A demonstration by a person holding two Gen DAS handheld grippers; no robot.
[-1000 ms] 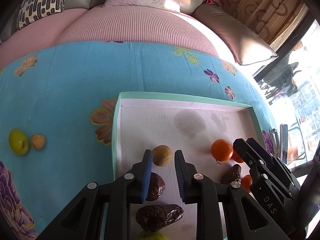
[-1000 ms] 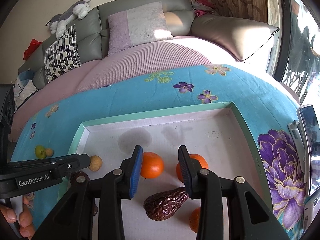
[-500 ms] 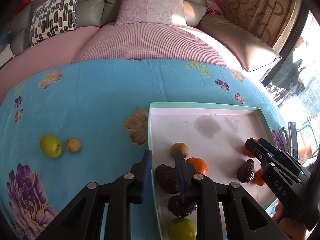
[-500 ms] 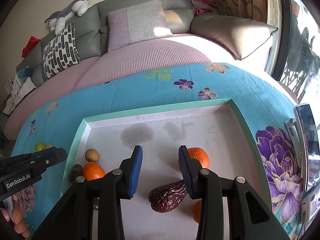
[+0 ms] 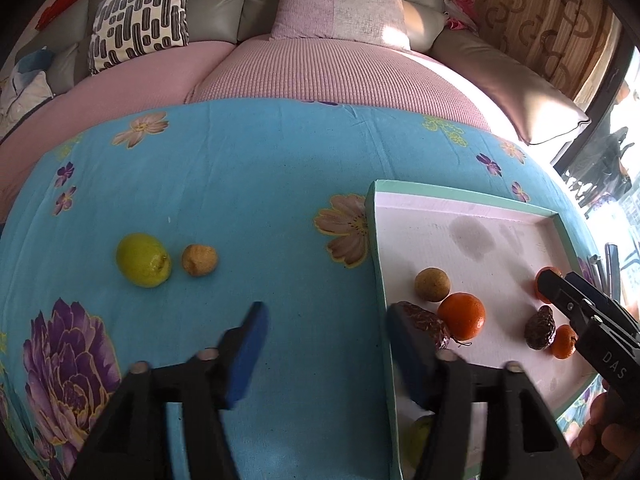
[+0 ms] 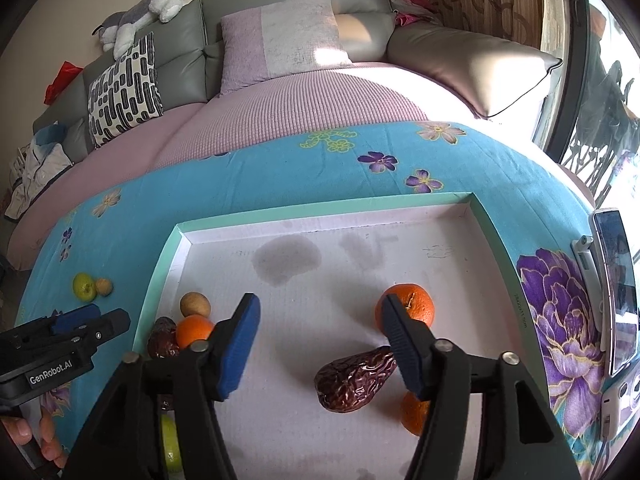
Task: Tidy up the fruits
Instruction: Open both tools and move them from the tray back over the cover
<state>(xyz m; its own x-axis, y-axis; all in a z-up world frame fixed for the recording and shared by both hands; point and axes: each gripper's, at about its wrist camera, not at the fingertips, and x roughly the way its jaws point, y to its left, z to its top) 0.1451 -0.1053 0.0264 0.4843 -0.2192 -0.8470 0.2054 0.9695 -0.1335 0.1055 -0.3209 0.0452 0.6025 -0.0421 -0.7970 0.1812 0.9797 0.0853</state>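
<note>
The left gripper (image 5: 324, 334) has swung off the tray (image 5: 460, 194) and now hangs over the blue cloth (image 5: 248, 184), its jaws spread wide and empty where a second ago they stood narrow over the fruit inside; the right gripper (image 6: 318, 340) has opened wide too, empty above the tray floor. An orange (image 5: 461, 316) that the right jaws straddled a second ago now lies at the tray's left edge, touching the dark date (image 5: 426, 320) and the small brown fruit (image 5: 432, 284). In the left wrist view the lemon (image 5: 143, 260) and a small tan fruit (image 5: 199, 260) lie just beside each other on the cloth at about ten o'clock from the left gripper, well apart from the tray. My guess is that these two are the last strays and the left gripper is heading for them
</note>
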